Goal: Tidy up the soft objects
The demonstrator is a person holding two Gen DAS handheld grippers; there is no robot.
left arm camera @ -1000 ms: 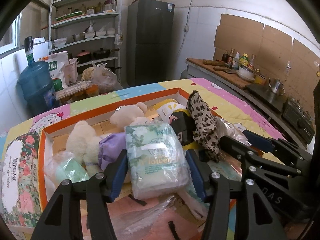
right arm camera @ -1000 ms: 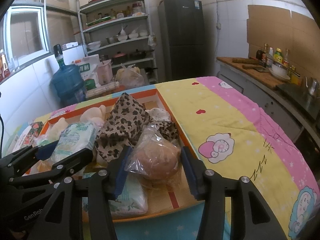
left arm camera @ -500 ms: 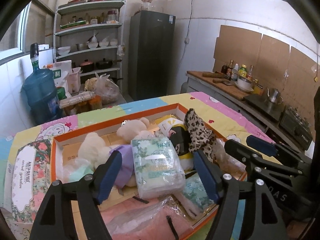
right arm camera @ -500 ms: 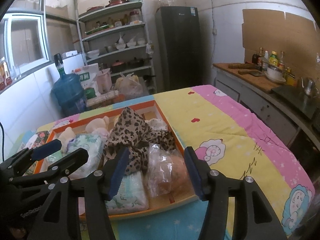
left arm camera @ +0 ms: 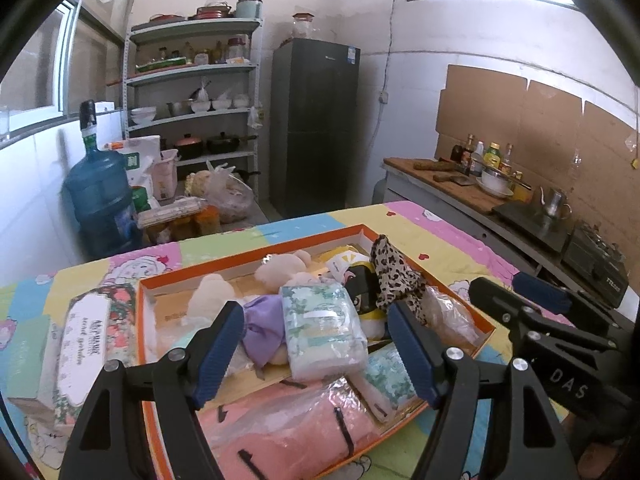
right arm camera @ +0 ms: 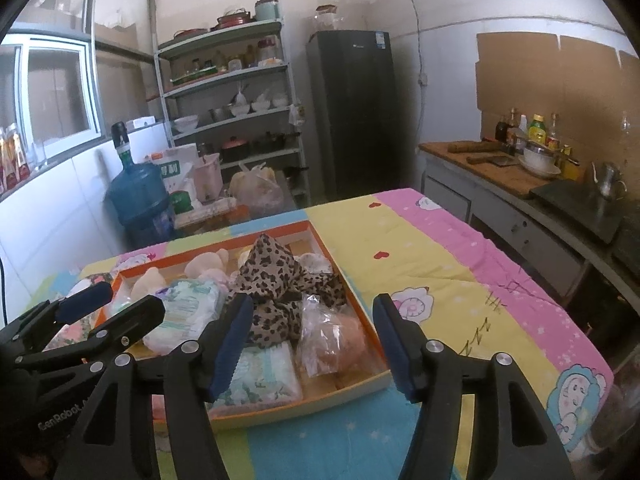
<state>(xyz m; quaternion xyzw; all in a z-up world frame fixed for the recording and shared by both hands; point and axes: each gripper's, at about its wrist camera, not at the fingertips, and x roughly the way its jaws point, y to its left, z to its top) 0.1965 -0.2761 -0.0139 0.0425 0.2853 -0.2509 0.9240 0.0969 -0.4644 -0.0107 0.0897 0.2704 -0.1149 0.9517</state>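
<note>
The left gripper [left arm camera: 316, 348] hung above the near half of the tray [left arm camera: 248, 258], its jaws spread wide and pinching nothing. A green-white tissue pack [left arm camera: 320, 330] lay between them in the picture but free of both pads, resting on the pile. The right gripper [right arm camera: 310, 340] hung over the tray's near right corner; its jaws were opening, and nothing was gripped. A clear bag [right arm camera: 332, 336] with something tan inside lay below the gap, touching neither pad.

Every soft thing sat in the orange-rimmed tray. Left of the tissue pack lay a purple bundle [left arm camera: 262, 330], with cream plush toys [left arm camera: 280, 270] behind it toward the far edge. A leopard cloth [right arm camera: 276, 280] was heaped upright at the tray's middle right, just behind the clear bag. A second tissue pack [right arm camera: 264, 376] lay flat by the near edge, and a pink wrapped bundle [left arm camera: 296, 428] filled the near left corner.

The tray stood on a table under a cartoon cloth [right arm camera: 420, 256] of yellow, pink and blue. A flowered box [left arm camera: 84, 344] lay on the table just beside the tray's left edge.
</note>
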